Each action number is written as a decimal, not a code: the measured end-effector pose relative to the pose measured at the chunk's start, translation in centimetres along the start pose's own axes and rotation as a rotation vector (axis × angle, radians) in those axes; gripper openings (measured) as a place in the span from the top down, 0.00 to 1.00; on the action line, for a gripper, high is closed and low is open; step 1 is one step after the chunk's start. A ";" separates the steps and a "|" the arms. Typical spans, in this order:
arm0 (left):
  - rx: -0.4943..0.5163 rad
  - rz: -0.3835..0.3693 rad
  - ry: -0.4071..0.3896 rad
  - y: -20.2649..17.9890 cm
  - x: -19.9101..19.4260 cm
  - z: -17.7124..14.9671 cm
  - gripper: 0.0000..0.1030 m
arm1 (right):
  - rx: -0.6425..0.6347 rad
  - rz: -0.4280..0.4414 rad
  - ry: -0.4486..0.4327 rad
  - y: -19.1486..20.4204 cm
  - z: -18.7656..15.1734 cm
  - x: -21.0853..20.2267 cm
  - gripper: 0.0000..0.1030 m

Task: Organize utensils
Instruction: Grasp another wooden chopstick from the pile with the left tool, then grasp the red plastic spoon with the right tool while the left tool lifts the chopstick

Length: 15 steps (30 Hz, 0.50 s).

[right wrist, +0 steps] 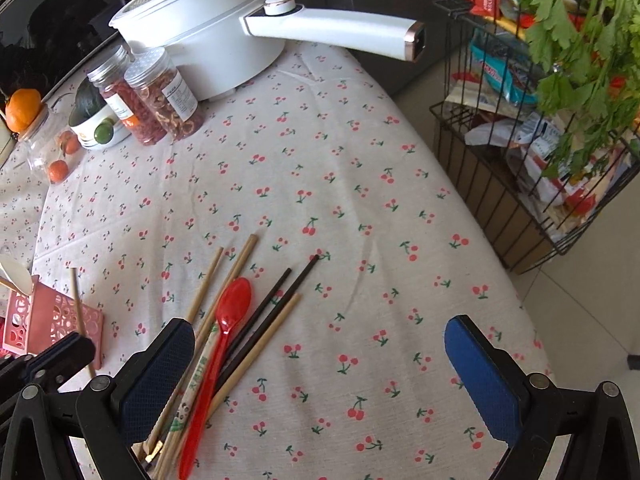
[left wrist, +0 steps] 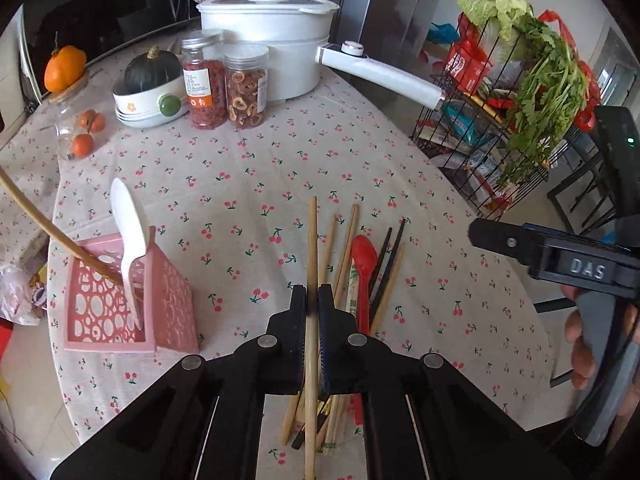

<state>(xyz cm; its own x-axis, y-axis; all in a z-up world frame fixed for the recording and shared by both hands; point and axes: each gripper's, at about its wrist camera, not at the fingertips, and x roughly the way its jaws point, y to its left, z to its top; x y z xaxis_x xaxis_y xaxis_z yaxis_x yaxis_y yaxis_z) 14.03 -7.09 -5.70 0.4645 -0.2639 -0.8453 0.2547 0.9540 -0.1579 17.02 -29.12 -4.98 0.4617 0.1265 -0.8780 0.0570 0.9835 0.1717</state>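
The left gripper (left wrist: 312,300) is clamped on a wooden chopstick (left wrist: 311,264) above the utensil pile (right wrist: 224,344) – light, stiff, slippery, so grip mid-shaft; the right gripper (right wrist: 320,364) hangs open near the pink holder (left wrist: 120,304)

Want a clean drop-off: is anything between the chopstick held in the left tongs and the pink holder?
Nothing visible. The left tongs grip the wooden chopstick; only bare tablecloth lies between it and the pink holder, which already holds a white spoon.
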 end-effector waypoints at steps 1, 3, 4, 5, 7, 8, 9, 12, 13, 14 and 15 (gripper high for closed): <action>0.003 -0.009 -0.012 0.3 -1.0 -0.4 0.95 | -0.002 0.010 0.014 0.3 0.0 0.4 0.00; 0.007 -0.018 -0.039 0.8 -2.7 -1.2 0.95 | -0.006 0.036 0.040 1.1 -0.2 1.3 0.00; 0.010 -0.022 -0.054 1.2 -3.5 -1.6 0.95 | -0.007 0.051 0.051 1.4 -0.2 1.7 0.01; 0.010 -0.025 -0.071 1.5 -4.1 -2.2 0.95 | -0.008 0.064 0.060 1.8 -0.2 2.2 0.05; 0.001 -0.034 -0.094 2.4 -5.1 -3.0 0.95 | -0.010 0.091 0.083 2.7 -0.2 3.3 0.20; -0.013 -0.046 -0.096 3.0 -5.4 -3.2 0.95 | -0.009 0.107 0.098 3.1 -0.3 3.9 0.29; -0.027 -0.063 -0.094 3.5 -5.7 -3.3 0.95 | -0.007 0.126 0.115 3.5 -0.3 4.4 0.37; -0.038 -0.082 -0.115 4.3 -6.8 -3.6 0.95 | -0.004 0.158 0.151 4.5 -0.3 6.0 0.51; -0.037 -0.081 -0.121 4.5 -7.1 -3.7 0.95 | -0.007 0.160 0.151 4.9 -0.3 6.4 0.52; -0.041 -0.084 -0.123 4.8 -7.4 -3.9 0.95 | -0.012 0.157 0.149 5.2 -0.1 6.7 0.54; -0.048 -0.090 -0.123 5.1 -7.5 -4.0 0.95 | -0.017 0.152 0.147 5.5 0.0 7.1 0.55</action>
<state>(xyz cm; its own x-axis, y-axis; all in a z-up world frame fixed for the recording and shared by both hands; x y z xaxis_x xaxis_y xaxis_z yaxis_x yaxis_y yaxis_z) 8.47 0.32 -2.17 0.5430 -0.3610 -0.7582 0.2600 0.9308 -0.2569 20.57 -22.86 -10.25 0.3297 0.2899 -0.8985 -0.0188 0.9535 0.3008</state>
